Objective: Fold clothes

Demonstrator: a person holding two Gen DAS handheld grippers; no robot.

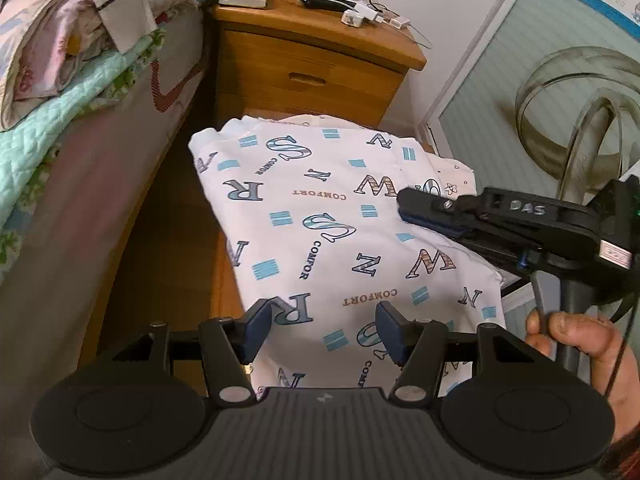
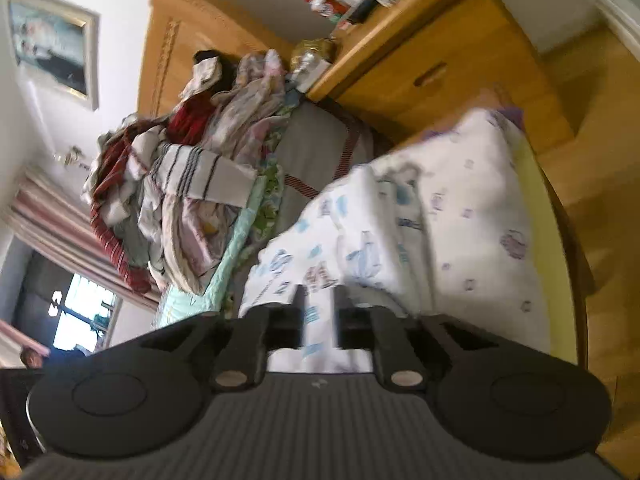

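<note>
A folded white garment [image 1: 320,200] printed with letters and blue bars lies on a low wooden surface beside the bed. It rests on another white cloth with small prints [image 1: 456,184]. My left gripper [image 1: 322,320] hovers open over the garment's near edge, with nothing between its pads. My right gripper [image 1: 412,210] comes in from the right, held by a hand [image 1: 580,336], and its tips lie on the garment's right side. In the blurred right wrist view the right gripper [image 2: 320,308] shows a narrow gap over the printed garment [image 2: 360,240], and no cloth is visibly pinched.
The bed [image 1: 100,184], on the left, carries a heap of loose clothes [image 1: 60,40]. A wooden nightstand [image 1: 312,68] behind holds a jar, chargers and cables. A curled plastic strip [image 1: 580,120] leans on the panelled wall at right. Wooden floor [image 2: 592,200] lies past the garment.
</note>
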